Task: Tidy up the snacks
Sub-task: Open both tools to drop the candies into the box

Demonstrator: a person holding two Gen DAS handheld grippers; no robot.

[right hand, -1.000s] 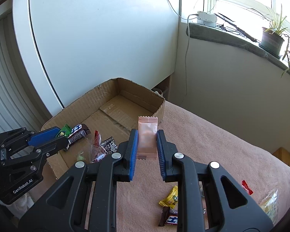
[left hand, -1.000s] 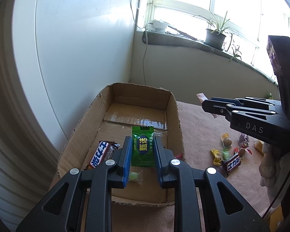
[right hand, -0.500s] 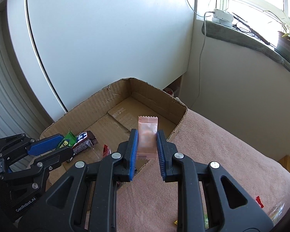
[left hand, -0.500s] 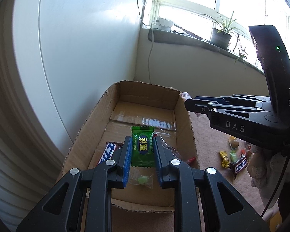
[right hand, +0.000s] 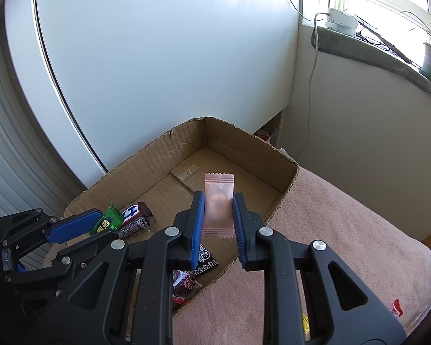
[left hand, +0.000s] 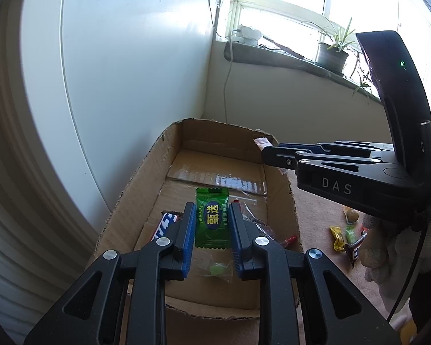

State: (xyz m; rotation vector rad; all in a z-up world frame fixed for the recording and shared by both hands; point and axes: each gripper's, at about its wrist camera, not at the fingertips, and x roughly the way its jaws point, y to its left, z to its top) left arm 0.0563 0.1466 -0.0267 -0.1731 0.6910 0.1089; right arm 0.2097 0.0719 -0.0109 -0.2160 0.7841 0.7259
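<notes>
The left claw [left hand: 211, 231] grips a green candy [left hand: 211, 218] above the box [left hand: 129, 198], at 6 o'clock. The right claw [right hand: 217, 220] grips a pink candy [right hand: 218, 204] over the box's 3 o'clock edge.

left gripper [left hand: 211, 230] hides part of the chocolate bar [left hand: 164, 224].
</notes>
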